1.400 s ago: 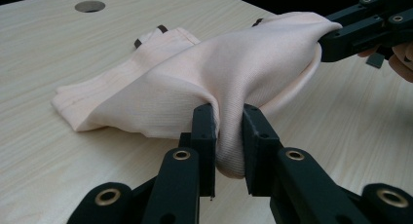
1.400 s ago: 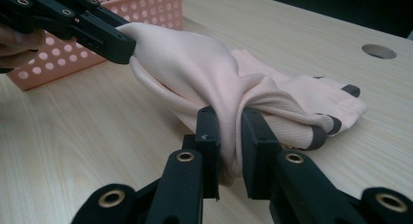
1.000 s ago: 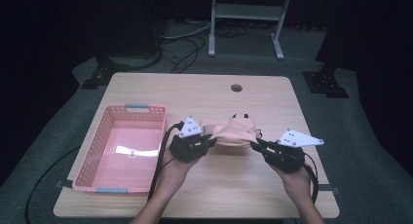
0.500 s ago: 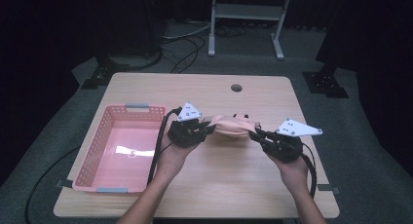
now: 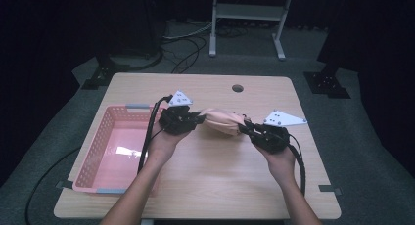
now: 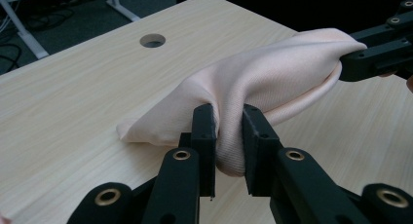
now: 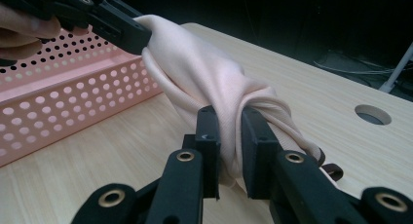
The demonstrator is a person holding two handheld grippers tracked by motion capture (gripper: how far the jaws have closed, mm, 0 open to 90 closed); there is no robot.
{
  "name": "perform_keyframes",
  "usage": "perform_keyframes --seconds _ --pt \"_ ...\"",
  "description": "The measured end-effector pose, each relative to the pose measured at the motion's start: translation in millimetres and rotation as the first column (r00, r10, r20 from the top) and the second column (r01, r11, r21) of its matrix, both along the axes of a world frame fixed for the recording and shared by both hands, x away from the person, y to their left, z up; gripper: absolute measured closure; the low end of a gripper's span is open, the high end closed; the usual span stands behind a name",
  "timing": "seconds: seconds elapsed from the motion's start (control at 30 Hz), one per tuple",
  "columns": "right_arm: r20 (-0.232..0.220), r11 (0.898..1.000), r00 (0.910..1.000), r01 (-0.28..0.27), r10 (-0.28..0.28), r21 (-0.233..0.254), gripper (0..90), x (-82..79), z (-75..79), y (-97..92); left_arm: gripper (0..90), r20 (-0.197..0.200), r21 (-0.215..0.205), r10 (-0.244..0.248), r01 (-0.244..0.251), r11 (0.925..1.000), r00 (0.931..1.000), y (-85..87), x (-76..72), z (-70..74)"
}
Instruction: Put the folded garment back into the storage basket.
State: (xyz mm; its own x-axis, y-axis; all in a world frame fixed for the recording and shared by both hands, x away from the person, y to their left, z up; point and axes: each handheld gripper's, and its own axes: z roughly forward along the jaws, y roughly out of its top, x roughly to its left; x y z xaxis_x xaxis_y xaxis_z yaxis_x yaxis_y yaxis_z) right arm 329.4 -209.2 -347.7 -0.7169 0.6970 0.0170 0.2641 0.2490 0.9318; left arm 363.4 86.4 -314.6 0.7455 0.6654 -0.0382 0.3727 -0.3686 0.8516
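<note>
Grippers left (image 5: 199, 119) and right (image 5: 244, 127) pinch bunched peach cloth (image 5: 222, 121) mid-frame, lifting it for the pink perforated basket (image 5: 93, 151)

Rectangular light-wood table (image 5: 205, 186) with a round cable hole (image 5: 238, 88) near its far edge. A pink perforated plastic basket (image 5: 95, 156) stands on its left part. A bunched pale-pink cloth (image 6: 160, 129) touches the tabletop at one end.
</note>
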Motion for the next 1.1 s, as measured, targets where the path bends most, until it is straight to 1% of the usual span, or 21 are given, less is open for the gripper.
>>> perform_keyframes --seconds 0.17,0.2,0.33,0.4,0.53,0.6,0.63,0.8,1.0,1.1 --pt "-0.007 1.0 0.9999 -0.009 0.009 -0.001 79.8 7.2 -0.9 11.2 78.5 0.003 0.006 0.022 -0.022 0.9997 0.9997 10.0 2.6 -0.2" --pt "-0.006 1.0 0.9999 -0.012 0.012 -0.002 79.8 10.2 -0.2 15.8 78.5 0.003 0.005 0.027 -0.027 0.9996 0.9996 12.2 3.2 -0.1" --pt "-0.005 1.0 0.9998 -0.019 0.019 0.002 79.8 15.6 1.2 23.1 78.5 -0.002 0.0 0.045 -0.045 0.999 0.999 23.4 5.7 0.0" --pt "-0.01 1.0 0.9996 -0.027 0.027 0.004 79.9 19.3 1.7 28.9 78.5 -0.002 0.007 0.055 -0.054 0.9985 0.9985 29.5 6.6 0.4" --pt "-0.005 0.999 0.9994 -0.036 0.036 -0.001 79.9 24.0 3.0 42.3 78.5 0.003 0.024 0.073 -0.073 0.997 0.9973 40.9 7.7 2.5" --pt "-0.001 0.999 0.999 -0.046 0.046 0.009 79.8 27.2 3.5 51.3 78.5 0.005 0.025 0.082 -0.082 0.9963 0.9966 46.7 8.6 3.5" --pt "-0.001 0.999 0.999 -0.046 0.046 0.009 79.8 27.2 3.5 51.3 78.5 0.002 0.023 0.088 -0.088 0.9959 0.9962 49.3 9.2 3.7" --pt "-0.007 0.998 0.9982 -0.059 0.059 0.014 79.8 33.6 2.5 67.5 78.5 0.0 0.037 0.112 -0.112 0.993 0.9937 60.8 11.6 4.4" --pt "-0.007 0.997 0.9978 -0.066 0.066 0.029 79.9 40.8 4.3 78.6 78.6 -0.002 0.028 0.14 -0.14 0.9897 0.9901 73.8 15.3 6.0" --pt "-0.009 0.997 0.9974 -0.071 0.071 0.026 79.9 44.1 4.9 85.8 78.6 0.003 0.032 0.152 -0.152 0.9879 0.9884 80.1 15.8 6.3"
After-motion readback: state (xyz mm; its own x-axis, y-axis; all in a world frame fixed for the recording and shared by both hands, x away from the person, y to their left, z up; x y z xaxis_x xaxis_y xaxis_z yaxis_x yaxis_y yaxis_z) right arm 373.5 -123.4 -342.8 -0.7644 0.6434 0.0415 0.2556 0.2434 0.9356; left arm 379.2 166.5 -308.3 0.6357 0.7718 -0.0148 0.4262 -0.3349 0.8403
